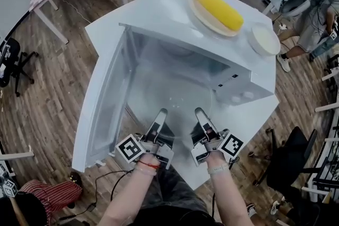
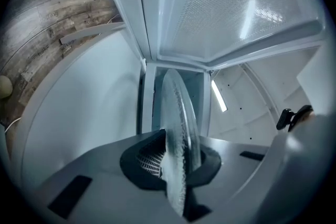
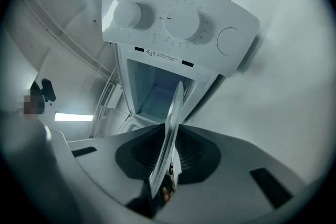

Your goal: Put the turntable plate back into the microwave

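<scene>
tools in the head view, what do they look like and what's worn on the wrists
Left tool and right tool: grey-and-black bodies, long and narrow, each with a cube of black-and-white square markers. Red band on the left wrist, pale band on the right. No sleeves.

Clear round glass turntable plate: far rim barely traceable; near edge hidden inside left gripper and right gripper.

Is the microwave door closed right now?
No, the microwave door stands swung wide open at the left, with the turntable plate at the open cavity.
</scene>
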`<act>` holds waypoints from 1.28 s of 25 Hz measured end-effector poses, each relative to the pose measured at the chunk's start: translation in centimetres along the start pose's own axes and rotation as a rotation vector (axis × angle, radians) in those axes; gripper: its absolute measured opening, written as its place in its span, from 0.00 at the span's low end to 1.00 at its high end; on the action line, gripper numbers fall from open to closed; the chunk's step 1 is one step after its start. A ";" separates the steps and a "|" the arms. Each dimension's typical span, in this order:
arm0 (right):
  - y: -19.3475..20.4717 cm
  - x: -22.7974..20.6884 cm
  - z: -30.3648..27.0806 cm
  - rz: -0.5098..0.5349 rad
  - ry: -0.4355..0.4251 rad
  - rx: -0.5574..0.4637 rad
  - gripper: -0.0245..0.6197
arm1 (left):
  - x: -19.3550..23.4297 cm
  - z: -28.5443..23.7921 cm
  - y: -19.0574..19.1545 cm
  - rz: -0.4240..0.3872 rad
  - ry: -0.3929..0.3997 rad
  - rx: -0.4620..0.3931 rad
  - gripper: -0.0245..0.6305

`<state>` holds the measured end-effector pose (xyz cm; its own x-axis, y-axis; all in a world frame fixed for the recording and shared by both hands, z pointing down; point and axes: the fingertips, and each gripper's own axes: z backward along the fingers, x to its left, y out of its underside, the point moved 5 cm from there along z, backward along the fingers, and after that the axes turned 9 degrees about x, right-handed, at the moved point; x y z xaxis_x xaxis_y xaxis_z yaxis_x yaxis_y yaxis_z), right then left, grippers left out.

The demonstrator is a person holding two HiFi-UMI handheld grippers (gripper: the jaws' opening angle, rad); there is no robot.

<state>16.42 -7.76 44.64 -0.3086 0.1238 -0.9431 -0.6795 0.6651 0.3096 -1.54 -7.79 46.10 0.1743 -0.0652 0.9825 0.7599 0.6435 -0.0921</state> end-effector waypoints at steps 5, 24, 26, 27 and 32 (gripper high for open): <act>-0.9 -0.7 -0.8 -0.023 0.014 -0.027 0.13 | 0.6 -1.3 -0.7 0.006 -0.007 0.000 0.09; -2.7 -2.3 -4.2 -0.077 0.034 -0.073 0.13 | 1.8 -4.1 -4.0 -0.006 -0.025 0.018 0.09; -2.8 -2.4 -4.4 -0.085 0.038 -0.078 0.13 | 1.9 -4.3 -4.2 -0.004 -0.029 0.020 0.09; -2.8 -2.5 -4.5 -0.087 0.040 -0.080 0.13 | 1.9 -4.4 -4.2 -0.003 -0.032 0.021 0.09; -2.7 -2.9 -4.8 -0.105 0.048 -0.085 0.13 | 2.4 -4.5 -4.5 0.011 -0.039 0.022 0.09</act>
<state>15.97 -13.41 47.14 -0.2634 0.0198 -0.9645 -0.7628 0.6078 0.2208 -1.75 -14.29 48.12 0.1573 -0.0283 0.9871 0.7441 0.6606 -0.0997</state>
